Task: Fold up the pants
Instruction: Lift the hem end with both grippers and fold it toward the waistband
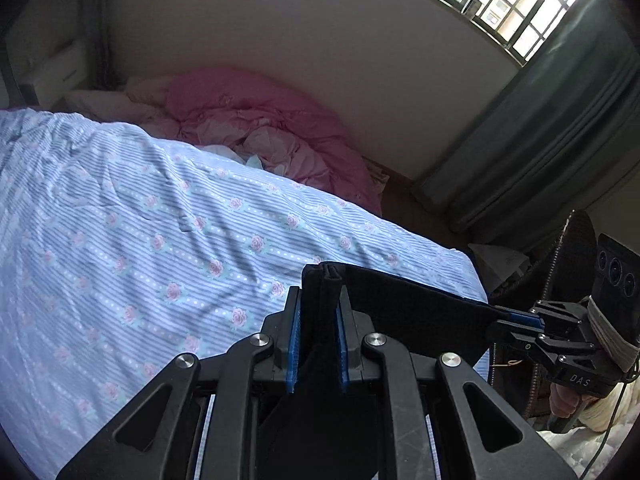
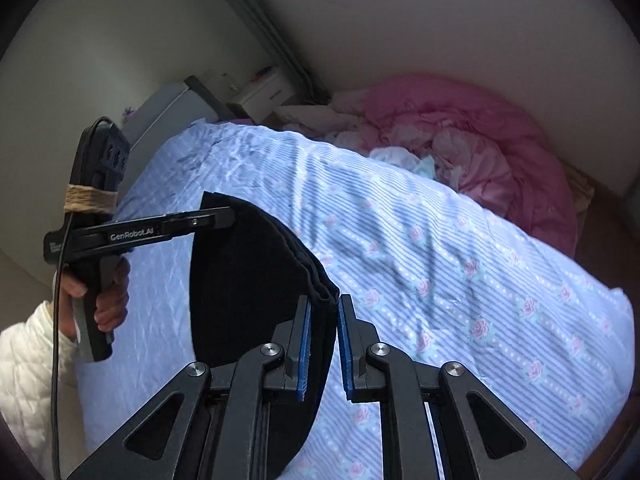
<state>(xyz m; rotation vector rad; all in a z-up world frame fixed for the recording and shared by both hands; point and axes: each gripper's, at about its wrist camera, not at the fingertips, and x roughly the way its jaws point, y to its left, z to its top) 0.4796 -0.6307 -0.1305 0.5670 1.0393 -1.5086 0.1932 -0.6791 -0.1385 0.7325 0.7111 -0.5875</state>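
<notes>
Left gripper [image 1: 319, 300]: jaws pinched on a bunched edge of the black pants [image 1: 404, 300], two blue pads [image 1: 295, 340] pressing the cloth from both sides. Right gripper [image 2: 323, 320]: also clamped on the pants [image 2: 256, 272], stacked fabric layers showing at the pinched edge, two blue pads [image 2: 305, 344] on it. One pair of pants, stretched between the two grippers and held up off the bed, hanging in front of it.

In the left wrist view the right gripper [image 1: 516, 324] sits at 3 o'clock with the pants edge running to it; a hand [image 1: 564, 400] grips its handle at 4 o'clock. In the right wrist view the left gripper [image 2: 224, 216] is at 9 o'clock, held by a hand [image 2: 108, 296] with a white quilted sleeve [image 2: 28, 368] at 8 o'clock.

One bed with a blue striped rose-print sheet [image 1: 160, 240] fills the centre. One pink duvet [image 1: 256, 120] is heaped at 12 o'clock against the wall. One barred window [image 1: 508, 0] at 1 o'clock, one green curtain [image 1: 560, 128] at 2 o'clock.
</notes>
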